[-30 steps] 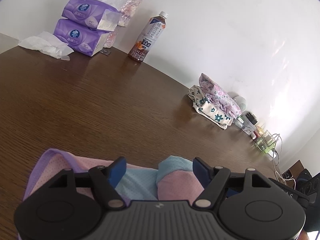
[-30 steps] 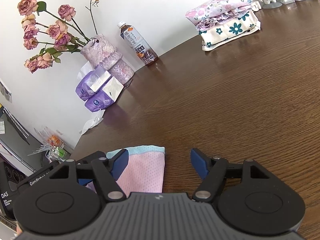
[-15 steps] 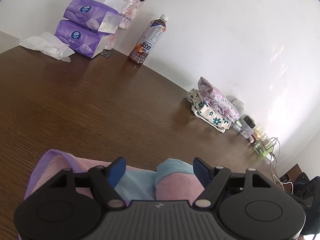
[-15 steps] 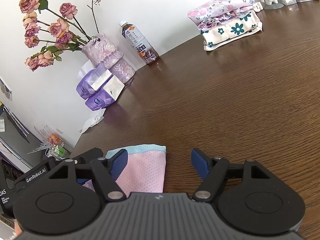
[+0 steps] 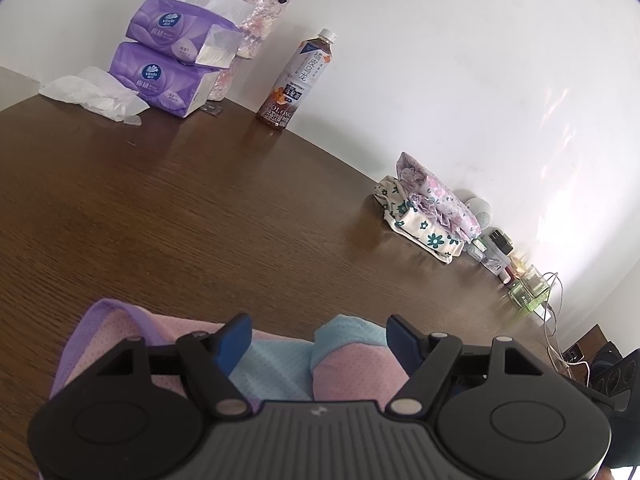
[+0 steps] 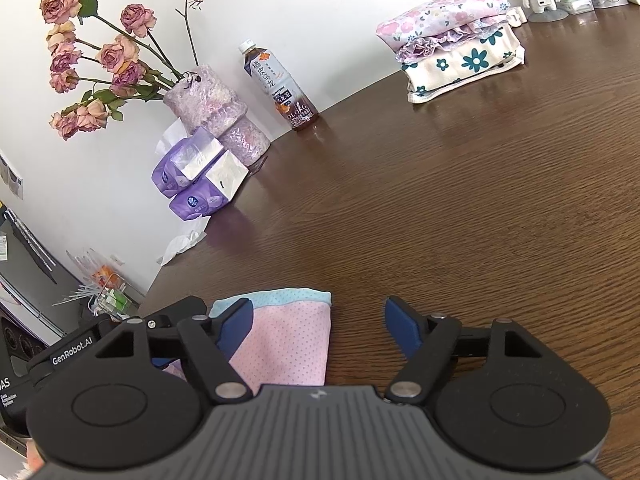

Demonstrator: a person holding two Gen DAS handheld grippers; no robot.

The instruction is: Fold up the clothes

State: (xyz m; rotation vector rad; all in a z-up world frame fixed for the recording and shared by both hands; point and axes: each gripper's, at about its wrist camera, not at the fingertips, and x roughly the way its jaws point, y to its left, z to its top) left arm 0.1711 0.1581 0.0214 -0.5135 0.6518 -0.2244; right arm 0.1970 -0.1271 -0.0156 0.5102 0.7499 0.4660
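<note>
Nearest, the left gripper (image 5: 319,340) hangs with its jaws spread wide over a small pink garment (image 5: 352,372) with blue and purple trim, holding nothing. The right gripper (image 6: 319,330) is likewise spread, with the garment's blue-edged end (image 6: 280,336) lying flat on the brown counter (image 6: 440,208) between its fingers. The garment looks only partly folded, so the step in hand seems to be picking a hold; next, each gripper should close on an edge. Further back, a folded stack (image 6: 452,52) waits by the wall.
</note>
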